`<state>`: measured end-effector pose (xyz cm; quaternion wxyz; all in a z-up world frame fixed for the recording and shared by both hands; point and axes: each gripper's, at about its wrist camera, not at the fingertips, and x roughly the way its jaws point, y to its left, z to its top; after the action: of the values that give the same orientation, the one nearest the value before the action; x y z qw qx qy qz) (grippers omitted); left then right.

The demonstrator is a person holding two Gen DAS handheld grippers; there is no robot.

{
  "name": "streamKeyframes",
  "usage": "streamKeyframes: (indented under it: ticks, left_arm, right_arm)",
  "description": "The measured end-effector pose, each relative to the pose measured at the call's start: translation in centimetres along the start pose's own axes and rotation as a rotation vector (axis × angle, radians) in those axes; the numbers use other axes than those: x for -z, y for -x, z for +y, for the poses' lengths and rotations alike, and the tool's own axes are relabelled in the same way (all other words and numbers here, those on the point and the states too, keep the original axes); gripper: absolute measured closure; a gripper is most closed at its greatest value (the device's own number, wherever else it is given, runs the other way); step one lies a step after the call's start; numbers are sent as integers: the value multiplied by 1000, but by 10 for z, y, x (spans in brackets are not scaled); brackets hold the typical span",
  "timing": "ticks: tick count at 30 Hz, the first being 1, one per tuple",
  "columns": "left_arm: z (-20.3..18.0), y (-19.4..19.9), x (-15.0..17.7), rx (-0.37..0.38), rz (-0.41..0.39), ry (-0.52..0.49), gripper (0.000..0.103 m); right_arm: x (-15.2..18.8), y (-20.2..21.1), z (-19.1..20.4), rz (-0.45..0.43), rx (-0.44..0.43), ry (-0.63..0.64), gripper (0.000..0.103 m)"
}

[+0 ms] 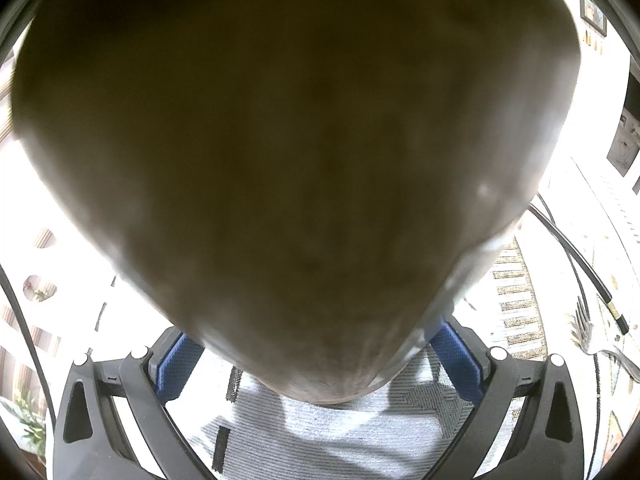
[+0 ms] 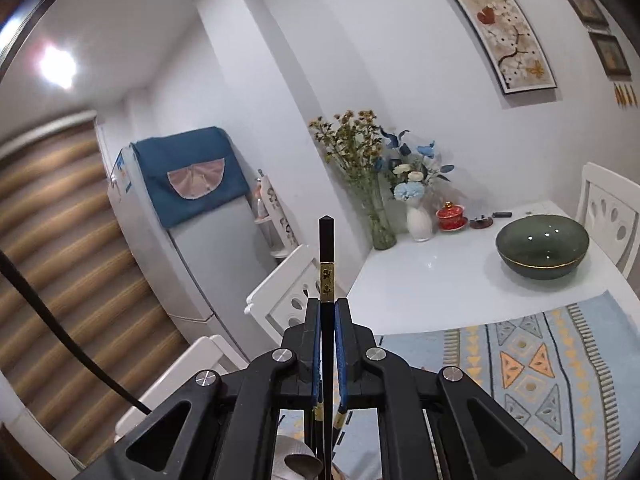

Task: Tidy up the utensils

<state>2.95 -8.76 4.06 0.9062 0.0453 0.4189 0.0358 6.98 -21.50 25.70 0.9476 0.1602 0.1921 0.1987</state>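
Pinching a black chopstick [image 2: 327,276] with unreadable gold marks, right gripper [image 2: 328,312], left gripper [image 1: 320,356] spread

No readable text in either view. Closest thing: the black chopstick [image 2: 327,276] has a gold band with two small gold marks — could be characters or ornament, too small to tell. The fridge [image 2: 188,248] has a blue-and-white sticker on its upper left edge — print not legible. The long wall picture [image 2: 494,24] shows butterflies and dots only, no lettering I can make out. The left wrist view is mostly blocked by a dark blurred object [image 1: 288,160]; nothing written on it, and the wall frames at the edge are overexposed.
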Motion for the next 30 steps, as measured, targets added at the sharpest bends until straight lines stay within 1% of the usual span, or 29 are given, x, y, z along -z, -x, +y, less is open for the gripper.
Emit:
streamKeyframes:
  ticks: [1,3,6,11,13,15,16,17,18,20,22,25,27,30]
  left_arm:
    - [-1,0,-1,-1,0,0,0]
    - [-2,0,-1,-1,0,-1,0]
    - [-2,0,-1,-1,0,-1,0]
    - [-2,0,-1,-1,0,0,0]
    - [-2,0,-1,-1,0,0,0]
    - [-2,0,-1,-1,0,0,0]
    - [-3,-1,0,-2,4,-3,0]
    - [-4,-2,-1,-4,9,-7,0]
    - [-5,-2,-1,-4,10,-8,0]
    - [-6,-4,0,-3,10,-7,0]
    - [-6,-4,0,-4,9,-8,0]
    - [-7,-6,0,-5,9,-8,0]
    - [-6,-6,0,-4,9,-8,0]
    - [-6,-6,0,-5,9,-9,0]
  right_arm:
    - [3,-4,3,10,-14,-1,97]
    - [10,-6,4,6,-11,14,97]
    - [18,-7,12,2,-12,86,97]
    - [28,-1,21,-16,-26,161,97]
    - [31,1,22,-9,-34,178,97]
    - [31,0,23,32,-36,190,91]
    - [29,-1,22,60,-28,192,74]
    - [26,1,21,78,-24,185,52]
    - [23,5,18,68,-24,175,47]
    - [9,23,12,23,-30,158,47]
    - [-5,39,8,-12,-6,143,47]
    - [-32,70,-9,-82,-2,81,47]
    - [-49,92,-21,-128,20,59,47]
    - [-67,118,-36,-162,71,82,38]
